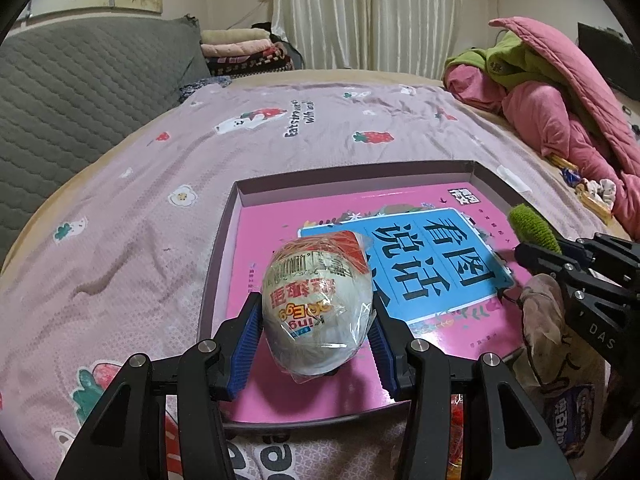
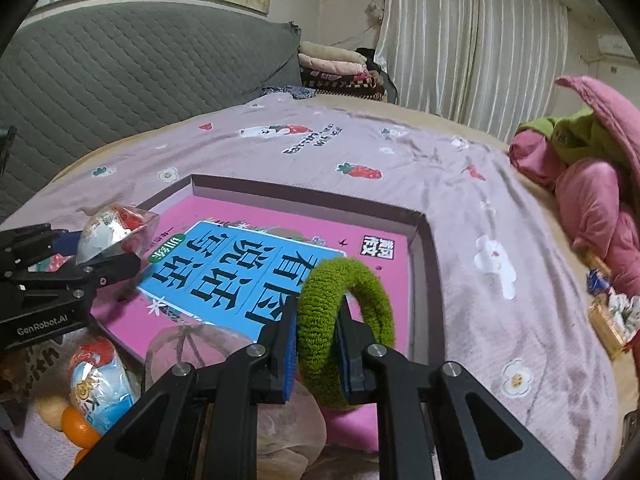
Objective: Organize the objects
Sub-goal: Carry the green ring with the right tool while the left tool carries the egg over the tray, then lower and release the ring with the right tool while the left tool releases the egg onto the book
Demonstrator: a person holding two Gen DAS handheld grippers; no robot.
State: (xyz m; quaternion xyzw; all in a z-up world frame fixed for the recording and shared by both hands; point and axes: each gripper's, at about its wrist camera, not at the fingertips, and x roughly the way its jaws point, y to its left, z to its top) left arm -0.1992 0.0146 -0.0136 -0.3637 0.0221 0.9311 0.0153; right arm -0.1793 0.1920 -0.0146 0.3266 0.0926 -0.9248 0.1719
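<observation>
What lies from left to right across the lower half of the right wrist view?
Left hand-held gripper holding a wrapped egg toy → second wrapped egg → blue-titled pink book → green fuzzy ring → flower-print bedspread.

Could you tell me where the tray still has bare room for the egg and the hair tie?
The tray's far pink strip beyond the blue panel is bare. The near right corner, by the mesh pouch, is crowded.

Cream curtains (image 1: 368,12) behind bed (image 1: 120,184), grey headboard (image 1: 80,80).
</observation>
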